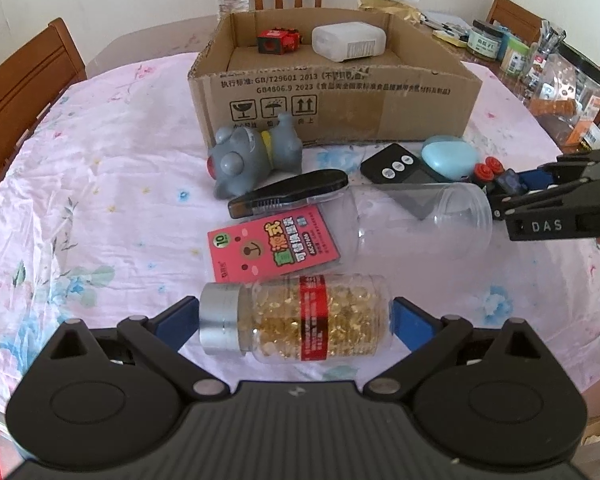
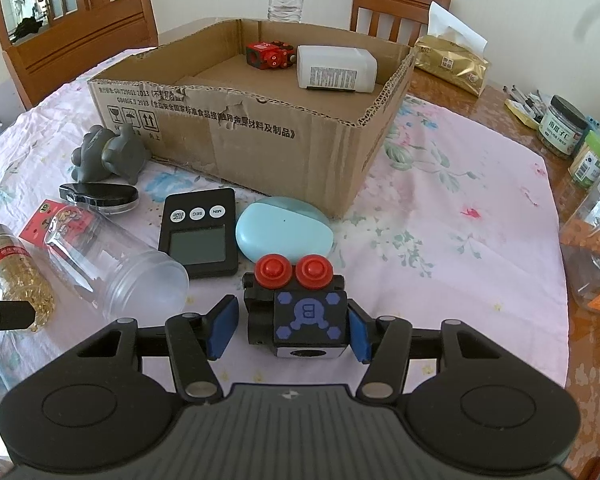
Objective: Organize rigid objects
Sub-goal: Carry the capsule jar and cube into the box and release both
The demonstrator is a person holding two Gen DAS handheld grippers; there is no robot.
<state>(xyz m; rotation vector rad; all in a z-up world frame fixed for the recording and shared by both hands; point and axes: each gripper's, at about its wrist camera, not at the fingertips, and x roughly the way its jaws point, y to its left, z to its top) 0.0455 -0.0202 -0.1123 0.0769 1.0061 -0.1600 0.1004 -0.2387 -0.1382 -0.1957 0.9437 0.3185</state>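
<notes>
One left tool point(image 1: 294, 312) brackets the capsule bottle point(image 1: 320, 320), grip unclear; "DAS" right tool point(image 2: 288, 322) unclenched around "B" robot point(image 2: 310, 314).

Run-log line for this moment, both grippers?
left gripper: straddles capsule bottle, grip unclear | right gripper: brackets robot toy, small gap at one pad | cardboard box: two items inside

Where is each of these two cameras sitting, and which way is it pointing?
Left wrist view: sits on the left gripper, looking forward and down over the table at a clear bottle of golden capsules between its open blue pads; the right gripper shows at the right.
Right wrist view: sits on the right gripper, facing a black toy block with red knobs between its pads.
Both share the brown cardboard box, the grey toy elephant and the pale blue oval case.
</notes>
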